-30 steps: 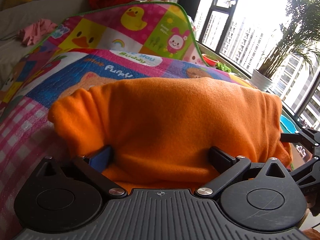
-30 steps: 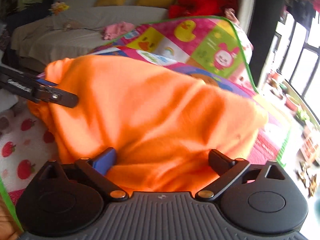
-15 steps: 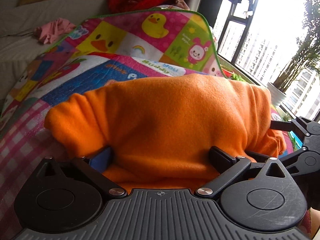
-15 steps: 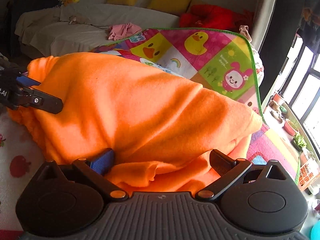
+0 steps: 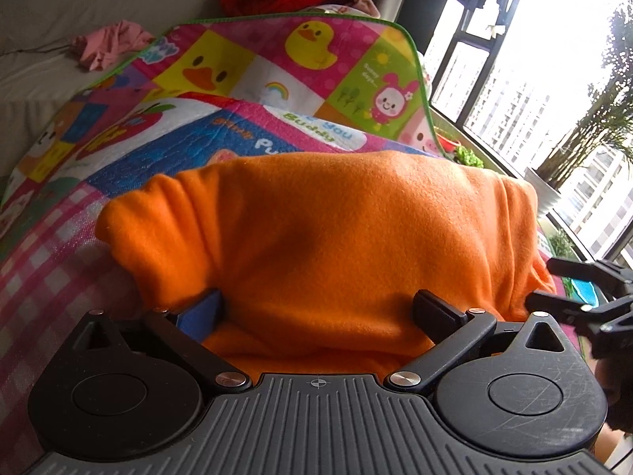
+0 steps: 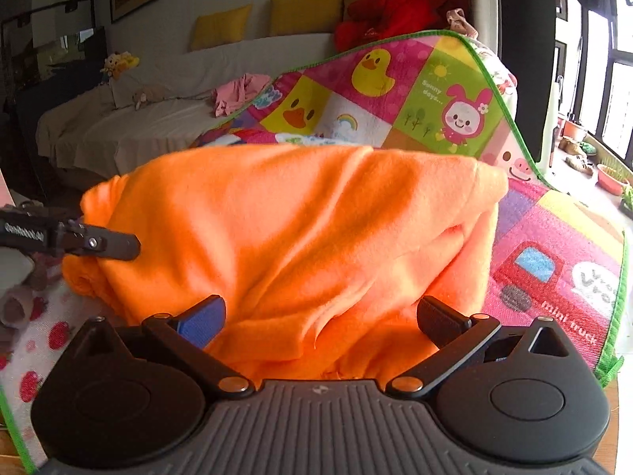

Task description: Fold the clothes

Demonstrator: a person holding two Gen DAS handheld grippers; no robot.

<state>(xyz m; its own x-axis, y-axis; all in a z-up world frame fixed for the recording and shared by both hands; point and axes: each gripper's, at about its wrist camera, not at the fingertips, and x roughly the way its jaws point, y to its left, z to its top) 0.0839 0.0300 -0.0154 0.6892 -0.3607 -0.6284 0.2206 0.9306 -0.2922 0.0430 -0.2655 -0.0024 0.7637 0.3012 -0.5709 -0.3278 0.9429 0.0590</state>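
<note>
An orange fleece garment (image 5: 336, 245) lies bunched in folded layers on a colourful cartoon play mat (image 5: 245, 75). My left gripper (image 5: 320, 312) has its jaws wide apart, with the near edge of the fleece lying between the fingers. My right gripper (image 6: 320, 316) is also wide open, with fleece (image 6: 285, 229) between its fingers. The right gripper shows at the right edge of the left wrist view (image 5: 585, 301). The left gripper shows at the left edge of the right wrist view (image 6: 79, 239), beside the fleece's left end.
A sofa (image 6: 158, 118) with yellow cushions (image 6: 221, 25), a pink garment (image 6: 237, 93) and a red pile (image 6: 395, 12) stands behind the mat. Windows and a potted plant (image 5: 565, 158) are to the right. The mat's green edge (image 6: 617, 316) ends at the right.
Both grippers have stayed open around the fleece. The views have pulled back and tilted a little, and the fleece bundle looks more compact on the mat.
</note>
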